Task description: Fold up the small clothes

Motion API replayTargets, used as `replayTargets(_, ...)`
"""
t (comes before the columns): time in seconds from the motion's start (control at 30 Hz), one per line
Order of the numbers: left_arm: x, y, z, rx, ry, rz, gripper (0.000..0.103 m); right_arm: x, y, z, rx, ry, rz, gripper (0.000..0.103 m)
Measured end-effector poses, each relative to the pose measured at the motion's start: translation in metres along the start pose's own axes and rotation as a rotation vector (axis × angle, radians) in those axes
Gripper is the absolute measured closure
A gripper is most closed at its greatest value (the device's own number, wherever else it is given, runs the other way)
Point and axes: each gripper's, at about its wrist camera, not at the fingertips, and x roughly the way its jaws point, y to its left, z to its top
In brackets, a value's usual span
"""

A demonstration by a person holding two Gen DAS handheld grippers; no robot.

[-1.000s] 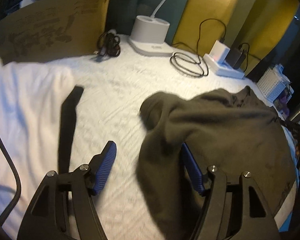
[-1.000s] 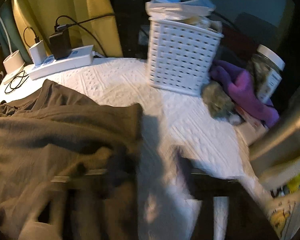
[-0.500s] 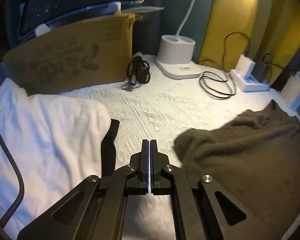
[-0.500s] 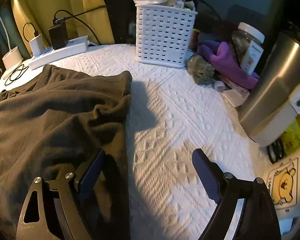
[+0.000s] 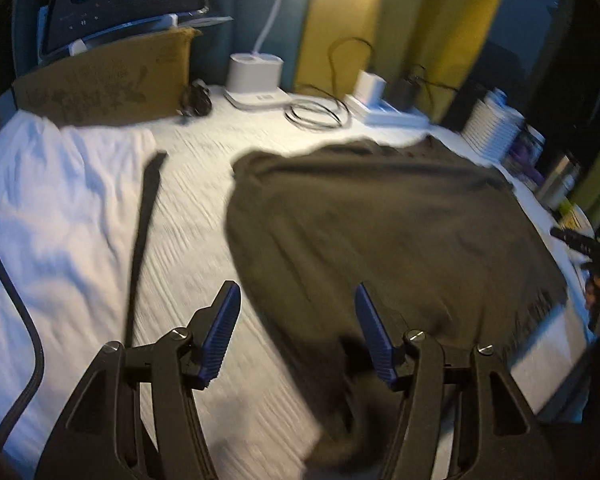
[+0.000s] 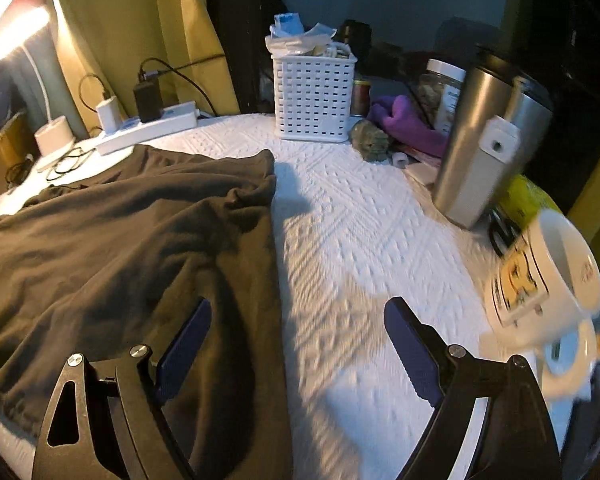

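Brown garment [image 6: 120,232] between spread fingers [image 6: 188,340]

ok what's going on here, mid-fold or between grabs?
Between grabs. A person with two handheld grippers is folding a dark shirt spread on the white bed cover. Both the left gripper and the right gripper have their jaws open and hold nothing. Each hovers at the shirt's near edge, one finger over the cloth and one over bare cover. White fabric lies off to the left.

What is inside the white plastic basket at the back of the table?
Above the rim of the white basket, crumpled white plastic bags and a blue-and-white packet show. The walls hide anything deeper.
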Motion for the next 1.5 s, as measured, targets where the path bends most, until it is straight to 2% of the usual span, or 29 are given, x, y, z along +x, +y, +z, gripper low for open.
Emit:
replayTargets(0.3, -0.015, -0.013, -0.045, 0.041, 0.005, -0.073, 0.043, -0.033, -0.014, -0.047, 0.058, -0.006, 0.067, 0.015)
replayTargets(0.5, -0.014, -0.018, -0.064, 0.063, 0.030, -0.104, 0.043, -0.034, -0.017, -0.081, 0.106, 0.027, 0.130, 0.036)
replayTargets(0.67, -0.011, -0.020, -0.074, 0.057, 0.027, -0.136, 0.046, -0.036, -0.013, -0.096, 0.162, 0.010, 0.185, 0.048)
replayTargets(0.73, -0.010, -0.023, -0.077, 0.056, 0.035, -0.148, 0.063, -0.038, -0.011, -0.098, 0.188, 0.000, 0.223, 0.048)
replayTargets(0.77, -0.011, -0.025, -0.079, 0.059, 0.036, -0.152, 0.065, -0.038, -0.010, -0.098, 0.197, -0.002, 0.243, 0.049)
replayTargets(0.8, -0.012, -0.028, -0.080, 0.067, 0.031, -0.154, 0.080, -0.037, -0.007, -0.098, 0.202, -0.002, 0.263, 0.056)
replayTargets(0.83, -0.013, -0.030, -0.081, 0.076, 0.027, -0.156, 0.090, -0.037, -0.003, -0.098, 0.198, -0.003, 0.275, 0.075)
replayTargets(0.87, -0.015, -0.031, -0.081, 0.082, 0.020, -0.154, 0.090, -0.037, 0.003, -0.098, 0.182, 0.000, 0.276, 0.085)
replayTargets(0.93, -0.024, -0.031, -0.077, 0.063, -0.005, -0.166, 0.092, -0.037, 0.011, -0.097, 0.153, -0.004, 0.253, 0.090)
replayTargets(1.07, -0.051, -0.029, -0.062, 0.051, -0.080, -0.178, 0.092, -0.054, 0.005, -0.083, 0.128, -0.043, 0.220, 0.093)
replayTargets(1.2, -0.062, -0.028, -0.054, 0.042, -0.096, -0.187, 0.092, -0.080, -0.006, -0.064, 0.094, -0.088, 0.191, 0.093)
replayTargets(1.33, -0.055, -0.026, -0.065, 0.036, -0.029, -0.184, 0.092, -0.091, -0.009, -0.064, 0.053, -0.080, 0.173, 0.094)
replayTargets(1.5, -0.035, -0.024, -0.094, 0.018, 0.110, -0.190, 0.092, -0.075, -0.011, -0.091, 0.056, -0.006, 0.149, 0.094)
